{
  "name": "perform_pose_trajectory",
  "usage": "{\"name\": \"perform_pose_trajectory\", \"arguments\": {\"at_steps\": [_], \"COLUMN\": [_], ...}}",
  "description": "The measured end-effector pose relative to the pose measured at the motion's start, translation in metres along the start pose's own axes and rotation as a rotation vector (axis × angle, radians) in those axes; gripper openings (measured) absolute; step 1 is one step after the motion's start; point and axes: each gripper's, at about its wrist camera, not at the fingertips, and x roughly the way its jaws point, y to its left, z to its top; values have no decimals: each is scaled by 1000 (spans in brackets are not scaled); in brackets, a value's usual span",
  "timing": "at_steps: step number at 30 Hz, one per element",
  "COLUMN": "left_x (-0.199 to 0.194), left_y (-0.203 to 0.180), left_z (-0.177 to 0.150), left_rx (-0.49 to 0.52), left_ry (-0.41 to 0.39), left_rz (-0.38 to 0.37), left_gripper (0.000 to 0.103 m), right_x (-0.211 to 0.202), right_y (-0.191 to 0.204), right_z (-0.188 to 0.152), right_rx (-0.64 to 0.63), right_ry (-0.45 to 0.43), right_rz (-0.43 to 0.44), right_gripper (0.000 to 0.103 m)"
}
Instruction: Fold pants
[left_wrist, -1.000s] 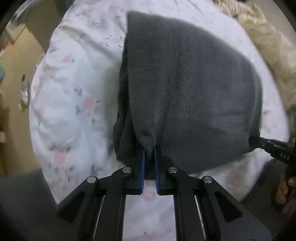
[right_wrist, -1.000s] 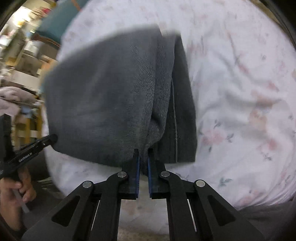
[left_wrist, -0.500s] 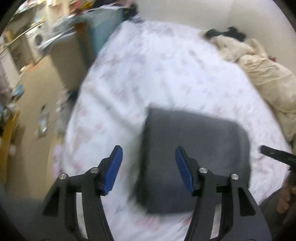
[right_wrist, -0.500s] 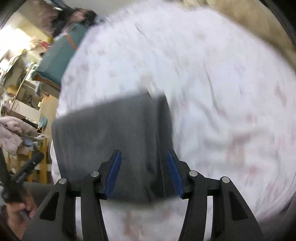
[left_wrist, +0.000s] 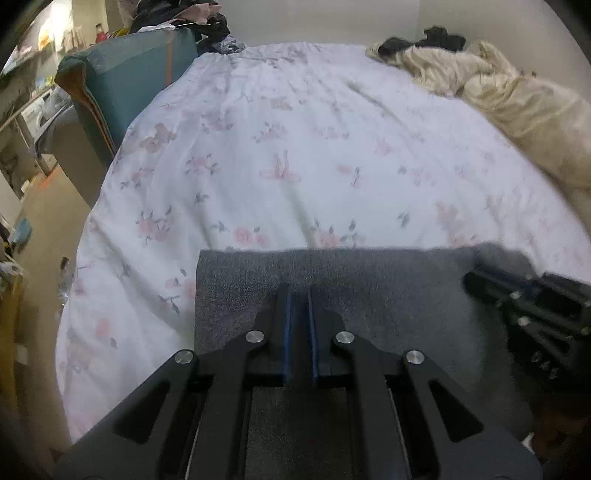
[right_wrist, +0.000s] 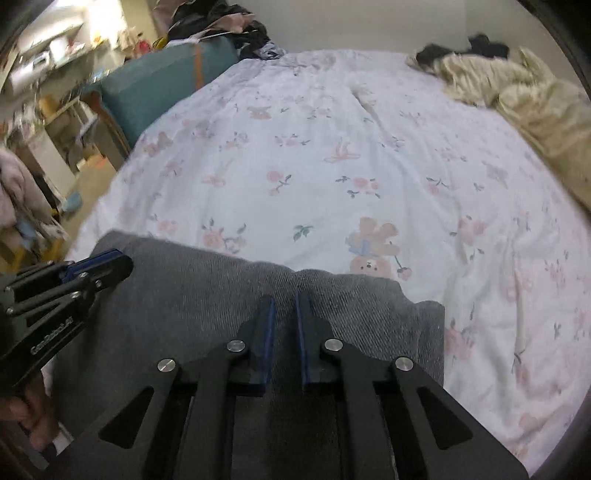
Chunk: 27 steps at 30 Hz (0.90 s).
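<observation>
With the grey pants folded into a flat rectangle at the near edge of the bed, left claw and right claw, both just closed empty above it, should withdraw without snagging cloth

Folded pants lie at the near edge of a bed. Above them hang the left gripper and right gripper, side by side. A rumpled blanket lies far right, an armchair beside the bed's left.
</observation>
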Motion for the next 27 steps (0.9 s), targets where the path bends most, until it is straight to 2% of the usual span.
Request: {"name": "perform_pose_trajectory", "arguments": {"at_steps": [2,6,8,9,10,12,13,14,15,17,18,22,24,25,26,27], "left_x": [6,11,9,6,0,-10,-19,-23,-24,-15,-11,-10,-18,-23,-27,-33], "left_y": [-3,5,1,3,15,29,30,27,23,17,16,18,22,25,28,35], "left_z": [-7,-14,-11,-9,-4,0,1,2,1,-3,-6,-9,-6,-5,-4,-2], "left_rx": [11,-27,12,-12,-103,-207,-214,-192,-167,-133,-124,-78,-76,-70,-72,-84], "left_ry": [1,29,38,43,46,30,1,-17,-20,30,42,58,67,79,88,87], "left_rz": [10,-39,-26,-38,-87,-133,-134,-124,-116,-112,-105,-101,-57,-26,-10,7], "left_gripper": [7,7,7,6,6,6,6,6,6,7,6,7,7,9,23,35], "right_x": [4,12,9,5,0,-20,-35,-43,-45,-29,-14,-10,-26,-38,-44,-51], "right_y": [-7,-6,-10,-14,-19,-28,-30,-30,-31,-40,-47,-57,-54,-63,-72,-91], "right_z": [-4,-12,-11,-10,-7,-1,4,8,13,18,17,17,17,15,14,12], "right_rx": [28,23,49,79,114,170,176,164,141,157,170,166,159,191,239,334], "right_ry": [16,51,54,58,58,15,-39,-74,-90,-29,23,25,-2,-22,-27,-24], "right_rz": [16,6,28,51,81,118,102,82,51,55,16,-15,-84,-97,-73,-13], "right_gripper": [7,4,4,4,4,4,6,13,14,13,1,0,0,2,3,7]}}
